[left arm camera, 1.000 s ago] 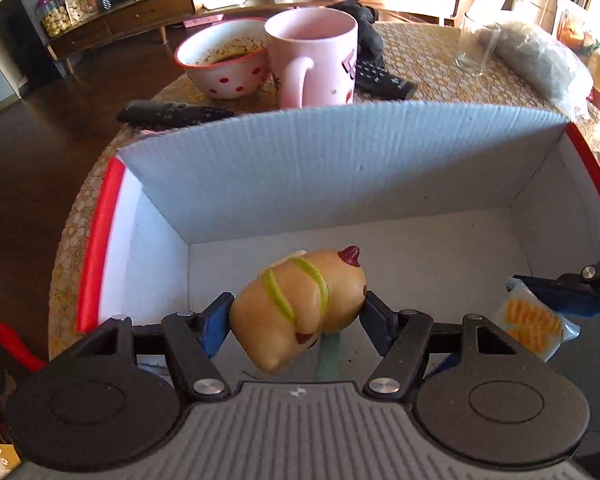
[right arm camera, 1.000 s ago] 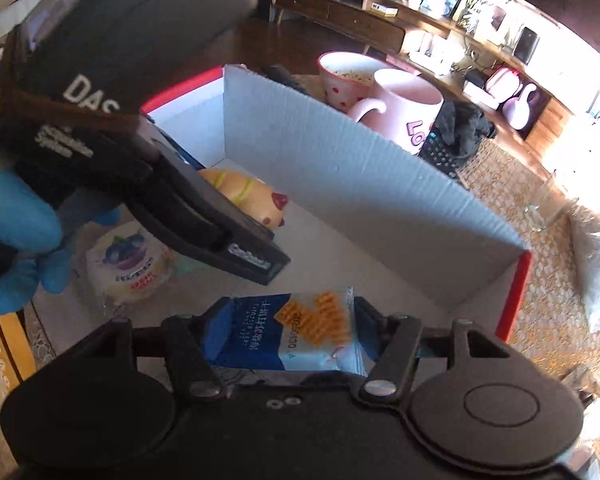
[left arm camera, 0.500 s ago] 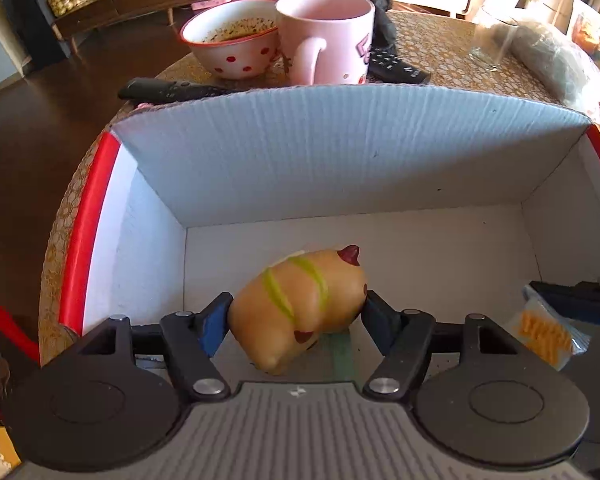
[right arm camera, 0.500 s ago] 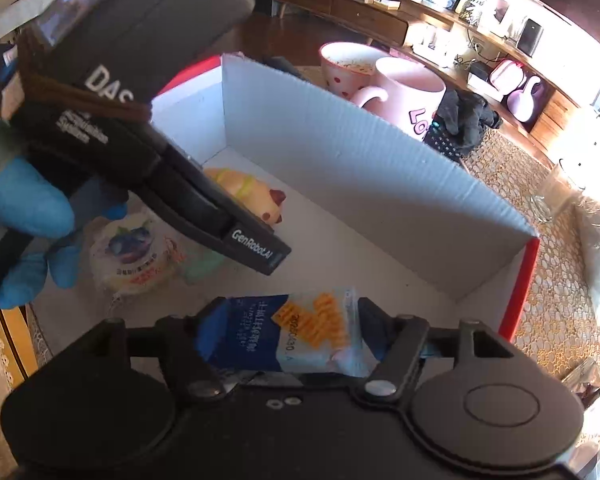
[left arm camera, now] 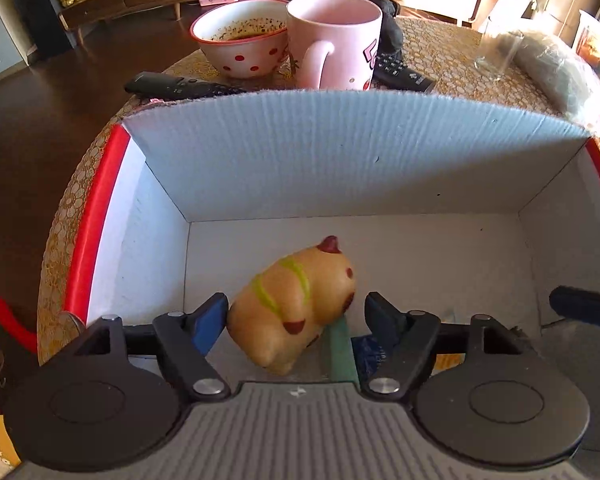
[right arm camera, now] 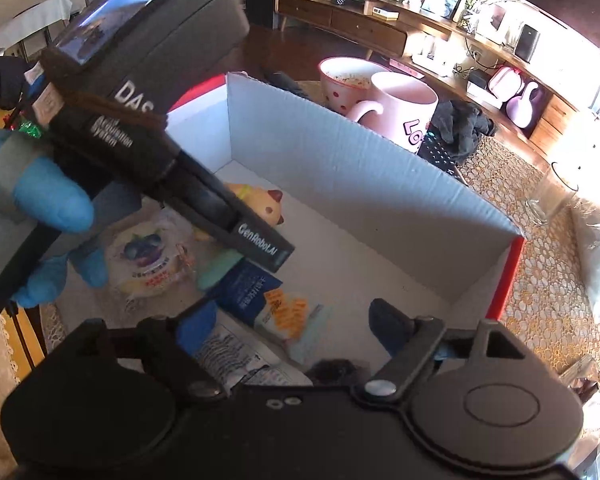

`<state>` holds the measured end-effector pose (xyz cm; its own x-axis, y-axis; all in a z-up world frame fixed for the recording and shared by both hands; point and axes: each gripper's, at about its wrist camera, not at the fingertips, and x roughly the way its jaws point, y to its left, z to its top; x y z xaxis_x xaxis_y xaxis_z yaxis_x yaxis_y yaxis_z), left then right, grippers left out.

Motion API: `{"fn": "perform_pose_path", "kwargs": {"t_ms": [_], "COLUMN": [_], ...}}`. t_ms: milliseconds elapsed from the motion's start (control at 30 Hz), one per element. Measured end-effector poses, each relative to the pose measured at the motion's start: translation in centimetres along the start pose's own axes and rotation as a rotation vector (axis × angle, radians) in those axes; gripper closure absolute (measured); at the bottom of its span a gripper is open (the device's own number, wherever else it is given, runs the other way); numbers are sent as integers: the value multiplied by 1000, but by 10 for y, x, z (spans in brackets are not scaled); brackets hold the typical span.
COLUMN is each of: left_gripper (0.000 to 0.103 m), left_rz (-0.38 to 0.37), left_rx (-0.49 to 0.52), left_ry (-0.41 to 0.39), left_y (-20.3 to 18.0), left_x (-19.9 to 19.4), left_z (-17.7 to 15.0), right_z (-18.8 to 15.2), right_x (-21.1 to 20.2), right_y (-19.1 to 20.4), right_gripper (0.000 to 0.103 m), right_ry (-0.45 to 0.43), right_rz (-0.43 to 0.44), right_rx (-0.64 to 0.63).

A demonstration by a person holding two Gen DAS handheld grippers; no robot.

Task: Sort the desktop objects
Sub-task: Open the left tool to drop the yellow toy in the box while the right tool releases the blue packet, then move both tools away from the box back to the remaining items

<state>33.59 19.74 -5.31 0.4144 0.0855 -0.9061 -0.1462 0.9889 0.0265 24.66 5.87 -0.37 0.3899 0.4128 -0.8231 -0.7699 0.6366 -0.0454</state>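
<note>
A white cardboard box with red edges stands on the table. My left gripper is open inside it; a tan squishy toy with green stripes lies between its fingers, touching the left pad and clear of the right one. It also shows in the right wrist view. My right gripper is open over the box floor. A blue snack packet with orange print lies free below it, beside a mint-green piece and a blueberry bun packet.
Behind the box stand a pink mug, a red-dotted bowl, two black remotes and a drinking glass. A clear plastic bag lies at the far right. The left gripper body fills the right view's upper left.
Both grippers opened. The right one let go of the blue snack packet, which now lies on the box floor. The left one released the toy and sank lower into the box.
</note>
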Motion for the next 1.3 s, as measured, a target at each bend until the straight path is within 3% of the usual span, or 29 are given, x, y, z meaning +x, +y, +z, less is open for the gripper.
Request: {"fn": "perform_pose_path", "kwargs": {"t_ms": [133,733,1067,1300], "left_gripper": [20,20,20,20], "left_rz": [-6,-8,9,42], "left_rx": [-2,-9,2,-63], "left_ry": [-29,-130,-187,-250], "left_y": [-2,-9,-22,-33], "left_x": [-9,-76,-114,-136], "left_z": [-1,-24,-49,-77], "right_z": [-3,-19,-37,-53], "right_x": [-7,-56,-90,-116], "right_y": [1,8,4,-6], "right_gripper": [19,19,19,19], "right_ry": [-9,-61,-113,-165], "right_rz": [3,-10,-24,-25], "right_rx": [-8,-3,12,49]}}
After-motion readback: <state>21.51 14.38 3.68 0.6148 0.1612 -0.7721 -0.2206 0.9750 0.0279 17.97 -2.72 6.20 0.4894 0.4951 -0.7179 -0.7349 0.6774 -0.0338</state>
